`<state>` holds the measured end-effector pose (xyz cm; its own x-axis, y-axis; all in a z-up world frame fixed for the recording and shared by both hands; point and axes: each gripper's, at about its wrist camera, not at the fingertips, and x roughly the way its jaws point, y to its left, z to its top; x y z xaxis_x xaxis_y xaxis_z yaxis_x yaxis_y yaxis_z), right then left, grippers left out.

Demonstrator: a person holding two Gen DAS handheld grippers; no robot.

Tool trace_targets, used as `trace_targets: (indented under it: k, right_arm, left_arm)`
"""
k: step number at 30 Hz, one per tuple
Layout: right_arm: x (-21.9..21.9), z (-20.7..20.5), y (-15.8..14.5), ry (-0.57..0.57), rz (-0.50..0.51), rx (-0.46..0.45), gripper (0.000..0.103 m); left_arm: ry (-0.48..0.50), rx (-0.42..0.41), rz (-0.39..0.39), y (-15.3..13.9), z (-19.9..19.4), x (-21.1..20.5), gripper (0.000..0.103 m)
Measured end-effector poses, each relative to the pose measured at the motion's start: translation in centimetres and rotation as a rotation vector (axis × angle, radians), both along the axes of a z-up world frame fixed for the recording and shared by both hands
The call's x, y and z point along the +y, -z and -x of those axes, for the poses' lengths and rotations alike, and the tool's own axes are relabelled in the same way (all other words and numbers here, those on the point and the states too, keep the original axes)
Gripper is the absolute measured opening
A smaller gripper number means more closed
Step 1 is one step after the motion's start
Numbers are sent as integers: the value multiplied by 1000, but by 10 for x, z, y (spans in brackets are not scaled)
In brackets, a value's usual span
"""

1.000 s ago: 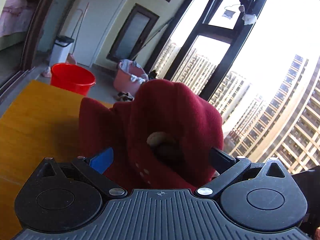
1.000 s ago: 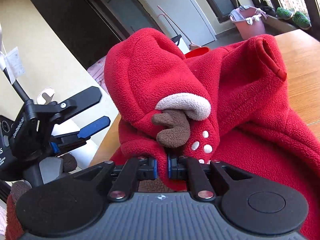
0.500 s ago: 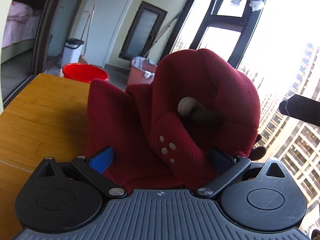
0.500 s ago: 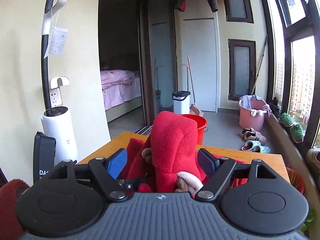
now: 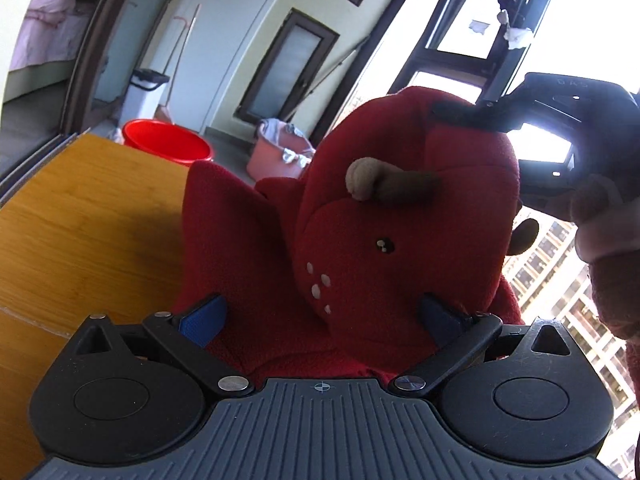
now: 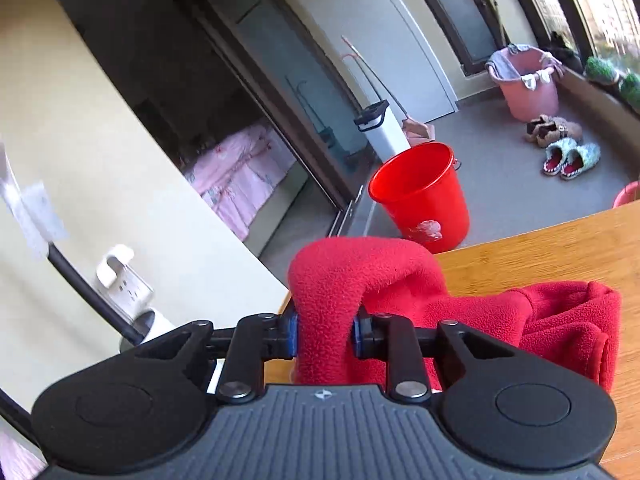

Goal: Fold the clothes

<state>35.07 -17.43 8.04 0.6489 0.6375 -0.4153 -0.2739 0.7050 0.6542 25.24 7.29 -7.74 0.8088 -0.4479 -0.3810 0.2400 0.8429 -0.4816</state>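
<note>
A red fleece hooded garment (image 5: 360,248) with a beige-and-brown antler, a small eye and white dots stands bunched on the wooden table (image 5: 80,220). My left gripper (image 5: 320,312) is spread wide, and the garment's lower bulk lies between its blue pads (image 5: 202,316). In the right wrist view my right gripper (image 6: 325,334) is closing, its pads pinching a thick fold of the same fleece (image 6: 360,272), held up above the table (image 6: 540,248). From the left wrist view, that right gripper (image 5: 444,114) grips the top of the hood, with a hand in a fuzzy sleeve (image 5: 600,220) behind it.
On the floor beyond the table's far edge stand a red bucket (image 6: 420,192), a white bin (image 6: 384,128) and a pink basin (image 6: 524,80), with slippers (image 6: 572,156) nearby. Tall windows (image 5: 460,32) lie to the right, and a bedroom doorway (image 6: 240,168) to the left.
My right gripper let go of the low fold, opened, then closed on a fold at the hood's top and rose. The hood now stands taller before the left gripper, which stayed put.
</note>
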Motion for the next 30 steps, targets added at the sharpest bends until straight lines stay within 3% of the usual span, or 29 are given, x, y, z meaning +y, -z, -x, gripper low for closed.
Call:
trace_targets:
  k: [2, 4, 6, 10, 13, 17, 19, 21, 22, 23, 25, 27, 30]
  right_arm:
    - [-22, -1, 12, 78, -8, 56, 22]
    - [-38, 5, 28, 162, 98, 95, 22]
    - [-45, 14, 39, 183, 198, 104, 31]
    - [-33, 47, 25, 109, 343, -60, 60]
    - [-6, 63, 8, 11, 452, -162, 67]
    - [32, 77, 12, -70, 585, -187, 81]
    - [48, 77, 25, -76, 659, -181, 83]
    - [60, 66, 36, -95, 689, -181, 72]
    - [66, 59, 37, -130, 680, -180, 44]
    - [71, 52, 34, -167, 637, -157, 32]
    - [75, 33, 19, -197, 466, -98, 30]
    - [73, 18, -3, -179, 280, -101, 29]
    - [41, 3, -22, -97, -145, -93, 20]
  left_arm:
    - [-8, 4, 12, 1, 0, 3, 103]
    - [-19, -2, 24, 1, 1, 6, 103]
    - [-23, -24, 37, 0, 3, 7, 103]
    - [-49, -107, 83, -6, 12, 13, 103]
    - [-87, -166, 155, -10, 18, 22, 103]
    - [-158, -202, 239, -10, 23, 35, 103]
    - [-181, -206, 280, -10, 22, 41, 103]
    - [-186, -199, 301, -9, 20, 44, 103]
    - [-184, -197, 306, -10, 18, 45, 103]
    - [-182, -197, 308, -9, 18, 45, 103]
    - [-180, -203, 310, -10, 17, 46, 103]
    - [-184, -206, 312, -9, 18, 47, 103]
    - [-197, -215, 333, -8, 18, 52, 103]
